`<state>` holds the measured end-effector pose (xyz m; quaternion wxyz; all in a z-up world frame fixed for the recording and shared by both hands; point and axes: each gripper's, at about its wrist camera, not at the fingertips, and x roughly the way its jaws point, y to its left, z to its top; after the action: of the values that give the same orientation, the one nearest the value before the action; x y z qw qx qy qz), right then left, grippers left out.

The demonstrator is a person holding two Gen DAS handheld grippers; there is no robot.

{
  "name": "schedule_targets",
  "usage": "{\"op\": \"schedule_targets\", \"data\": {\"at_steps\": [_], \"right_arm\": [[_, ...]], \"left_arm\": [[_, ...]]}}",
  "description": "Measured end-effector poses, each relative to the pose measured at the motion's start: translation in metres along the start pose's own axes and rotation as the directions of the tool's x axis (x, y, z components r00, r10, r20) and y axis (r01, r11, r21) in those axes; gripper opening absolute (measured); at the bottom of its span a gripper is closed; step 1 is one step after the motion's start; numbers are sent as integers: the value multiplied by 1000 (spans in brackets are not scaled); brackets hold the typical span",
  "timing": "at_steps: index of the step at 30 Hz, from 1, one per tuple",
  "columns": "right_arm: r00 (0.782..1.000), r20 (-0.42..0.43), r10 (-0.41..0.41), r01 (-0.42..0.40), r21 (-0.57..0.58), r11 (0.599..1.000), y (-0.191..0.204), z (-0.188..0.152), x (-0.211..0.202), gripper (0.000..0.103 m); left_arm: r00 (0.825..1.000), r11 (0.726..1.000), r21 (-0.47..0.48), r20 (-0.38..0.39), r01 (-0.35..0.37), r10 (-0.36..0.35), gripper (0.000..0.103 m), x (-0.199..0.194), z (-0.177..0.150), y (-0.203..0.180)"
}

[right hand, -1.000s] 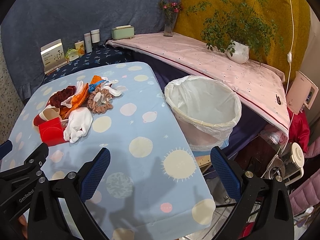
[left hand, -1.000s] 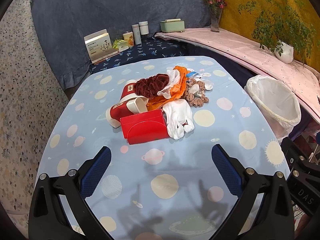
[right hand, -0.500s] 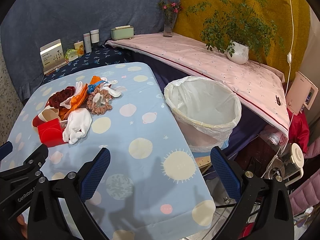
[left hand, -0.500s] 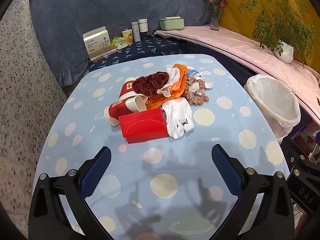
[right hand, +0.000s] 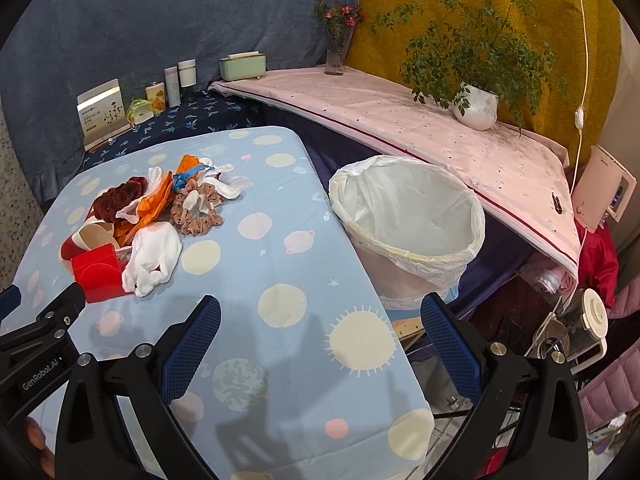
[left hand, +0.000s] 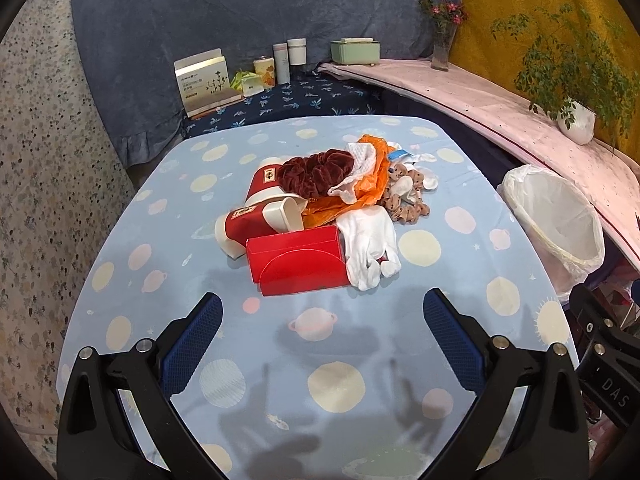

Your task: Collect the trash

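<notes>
**Start with the near red box**

Both our tongs, left gripper point(left hand: 322, 320) and right gripper point(right hand: 320, 320), gape wide and hold nothing. The trash heap sits mid-table; the lined bin point(right hand: 408, 216) stands just beside the table's right edge. We should probably close squarely across the red box point(left hand: 296, 260), nearest us, avoiding the white glove point(left hand: 370, 246) touching it.
</notes>
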<state>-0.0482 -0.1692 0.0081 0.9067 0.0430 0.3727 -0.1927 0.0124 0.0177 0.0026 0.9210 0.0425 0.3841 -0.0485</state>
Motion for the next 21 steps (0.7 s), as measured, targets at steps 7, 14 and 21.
{"op": "schedule_targets", "data": {"at_steps": [7, 14, 21], "right_arm": [[1000, -14, 2, -2, -5, 1000, 10, 2, 13, 96], [1000, -23, 17, -17, -27, 999, 28, 3, 28, 96], [998, -41, 40, -41, -23, 999, 41, 9, 43, 96]], "left_arm": [[1000, 998, -56, -25, -8, 7, 96, 14, 5, 25], [999, 996, -89, -38, -18, 15, 96, 35, 12, 41], [996, 994, -102, -69, 45, -52, 96, 63, 19, 35]]}}
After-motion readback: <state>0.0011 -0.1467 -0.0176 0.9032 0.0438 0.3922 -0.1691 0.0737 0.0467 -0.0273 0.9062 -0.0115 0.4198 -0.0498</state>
